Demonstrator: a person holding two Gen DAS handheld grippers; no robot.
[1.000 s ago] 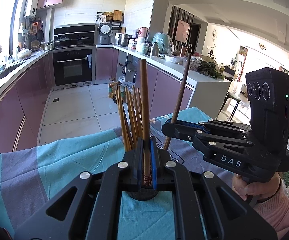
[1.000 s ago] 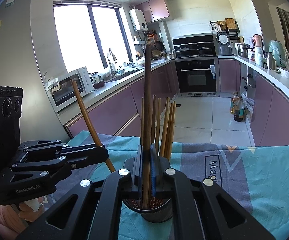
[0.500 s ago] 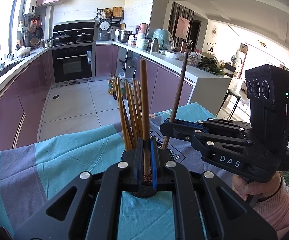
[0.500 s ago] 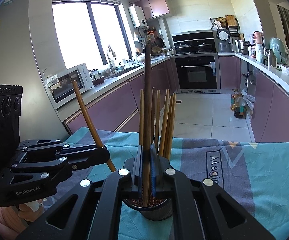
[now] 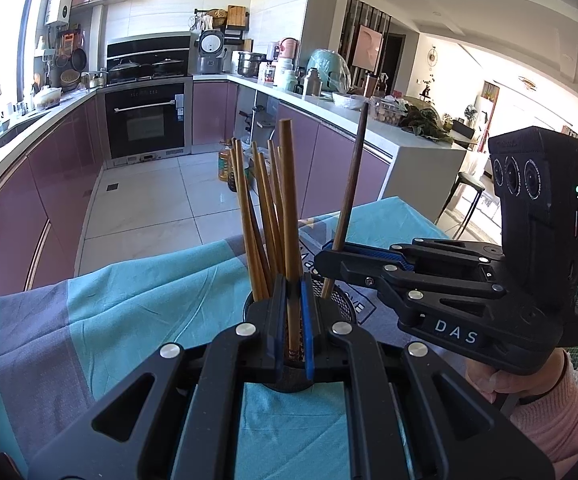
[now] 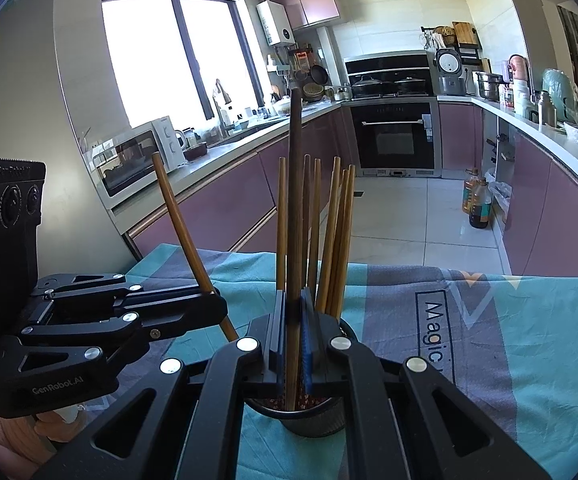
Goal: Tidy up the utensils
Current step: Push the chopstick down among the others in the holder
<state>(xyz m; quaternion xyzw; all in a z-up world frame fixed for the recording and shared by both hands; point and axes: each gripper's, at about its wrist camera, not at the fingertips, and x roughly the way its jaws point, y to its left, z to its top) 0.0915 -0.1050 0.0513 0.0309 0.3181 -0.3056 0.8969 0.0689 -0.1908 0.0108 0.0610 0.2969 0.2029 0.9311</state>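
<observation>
A black mesh utensil holder [image 5: 343,304] [image 6: 313,420] stands on the teal and grey cloth and holds several light wooden chopsticks [image 5: 259,216] [image 6: 335,236]. My left gripper [image 5: 293,320] is shut on a light brown chopstick [image 5: 289,216], upright, its lower end over the holder; it also shows in the right wrist view [image 6: 181,236]. My right gripper [image 6: 293,340] is shut on a dark brown chopstick [image 6: 296,200], its tip inside the holder. The right gripper [image 5: 329,256] and its dark chopstick [image 5: 351,192] show in the left wrist view.
The cloth [image 6: 489,340] covers the table; its far edge drops to a tiled kitchen floor [image 5: 161,200]. Purple cabinets, an oven [image 6: 393,140] and a counter with a microwave [image 6: 137,160] stand beyond. Both grippers crowd the holder from opposite sides.
Both grippers have stayed shut on their chopsticks over the holder. Both have sunk slightly, lowering the chopsticks a little toward the holder.
</observation>
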